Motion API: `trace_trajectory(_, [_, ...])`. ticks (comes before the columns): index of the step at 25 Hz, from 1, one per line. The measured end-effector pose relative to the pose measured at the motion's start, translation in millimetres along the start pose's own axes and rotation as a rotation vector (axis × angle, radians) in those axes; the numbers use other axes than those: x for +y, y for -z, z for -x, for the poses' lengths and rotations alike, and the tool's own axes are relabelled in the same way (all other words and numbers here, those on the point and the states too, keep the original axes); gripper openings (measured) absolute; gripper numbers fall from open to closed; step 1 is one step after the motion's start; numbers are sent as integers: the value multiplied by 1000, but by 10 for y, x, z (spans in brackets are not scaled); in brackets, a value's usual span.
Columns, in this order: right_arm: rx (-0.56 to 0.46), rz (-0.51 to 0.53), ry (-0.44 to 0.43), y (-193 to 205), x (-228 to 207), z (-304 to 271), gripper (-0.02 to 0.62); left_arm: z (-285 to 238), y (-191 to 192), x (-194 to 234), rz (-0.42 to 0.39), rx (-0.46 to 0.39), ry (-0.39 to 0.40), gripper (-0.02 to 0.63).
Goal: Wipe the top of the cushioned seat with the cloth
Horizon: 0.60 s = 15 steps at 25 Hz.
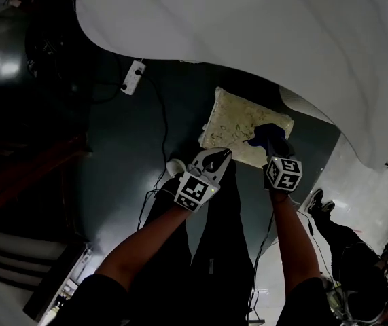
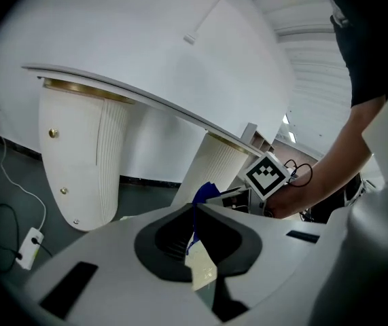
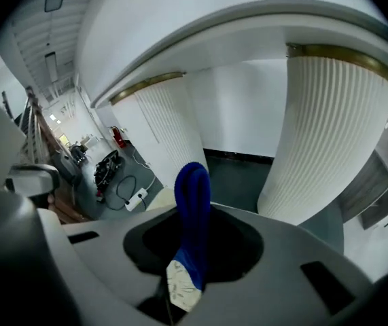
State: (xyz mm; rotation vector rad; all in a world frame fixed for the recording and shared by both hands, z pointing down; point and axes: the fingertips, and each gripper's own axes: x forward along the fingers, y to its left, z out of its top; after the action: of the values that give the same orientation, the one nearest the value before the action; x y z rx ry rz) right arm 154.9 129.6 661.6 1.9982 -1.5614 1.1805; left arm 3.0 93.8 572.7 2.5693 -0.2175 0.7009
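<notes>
Blue cloth on seat, table overhead

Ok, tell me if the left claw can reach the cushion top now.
Probably yes: the left claw is at the near edge of the cushioned seat, nothing between; the right claw, shut on the blue cloth, covers only its right side.

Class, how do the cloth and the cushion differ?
The cloth is plain dark blue; the cushion is cream and patterned. The cloth is smaller and bunched in the right gripper; the cushion lies flat. Both are soft fabric.
</notes>
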Motion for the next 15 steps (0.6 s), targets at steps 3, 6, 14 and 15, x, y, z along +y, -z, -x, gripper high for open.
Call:
trace_trajectory(3, [-15,-13,-41,3,435,32,87,237,75,42,15,-11,-17,25])
trace_trajectory(6, [-8,-90,-80,73,835,-86,87,418,175,125,22,-14,-27,25])
trace_trajectory(14, [90,-73,-134,443,1840,-479,87,958,409,561,111,-50,-85,25])
trace_trajectory(15, [106,-68,-132,513,1889,-522,87,999,430,640,136,-56,-103,25])
